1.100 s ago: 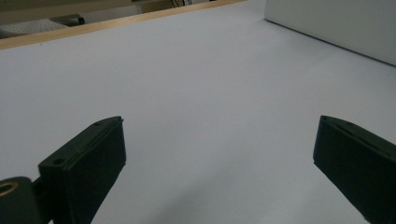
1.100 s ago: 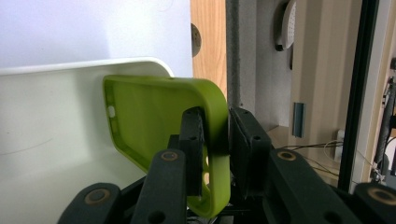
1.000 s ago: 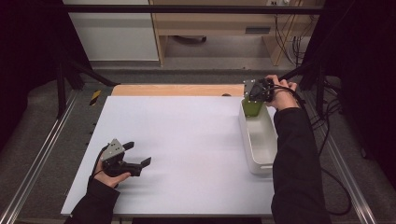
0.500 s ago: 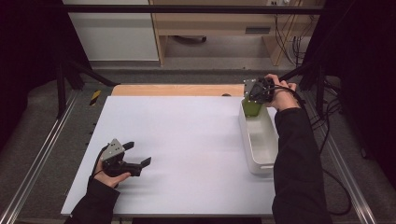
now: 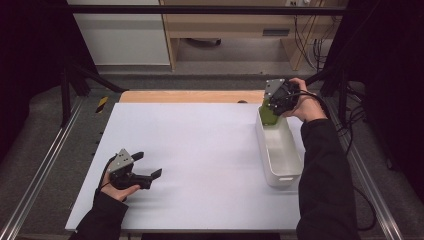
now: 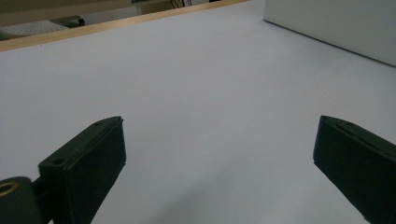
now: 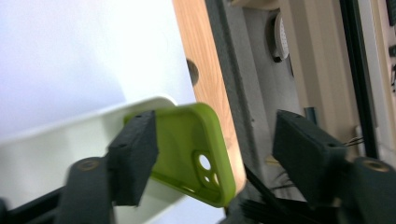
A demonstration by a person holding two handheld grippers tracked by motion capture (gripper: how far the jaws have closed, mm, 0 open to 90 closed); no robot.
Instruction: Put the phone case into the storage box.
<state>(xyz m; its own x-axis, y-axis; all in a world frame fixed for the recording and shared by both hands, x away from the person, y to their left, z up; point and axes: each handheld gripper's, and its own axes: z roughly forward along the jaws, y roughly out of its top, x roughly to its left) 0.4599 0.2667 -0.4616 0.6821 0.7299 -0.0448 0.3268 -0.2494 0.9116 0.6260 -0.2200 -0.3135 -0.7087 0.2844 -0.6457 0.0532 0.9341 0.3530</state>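
My right gripper sits at about one o'clock on the table, held over the far end of the white bin. In the right gripper view its jaws stand apart, with a clear gap between the right-hand jaw and the green phone case. The case is next to the left-hand jaw; I cannot tell whether they touch. The case is tilted, camera cutouts showing, and leans over the bin's far rim, partly across the wooden strip at the table's back edge. From the high view the case shows as a green patch just under the gripper, at the bin's twelve o'clock end.

My left gripper is down at about seven o'clock, low on the white table, well apart from the bin. Its jaws are spread wide with nothing between them; in the left gripper view I see bare white surface ahead, the wooden strip beyond, and the bin's side wall at about one o'clock.
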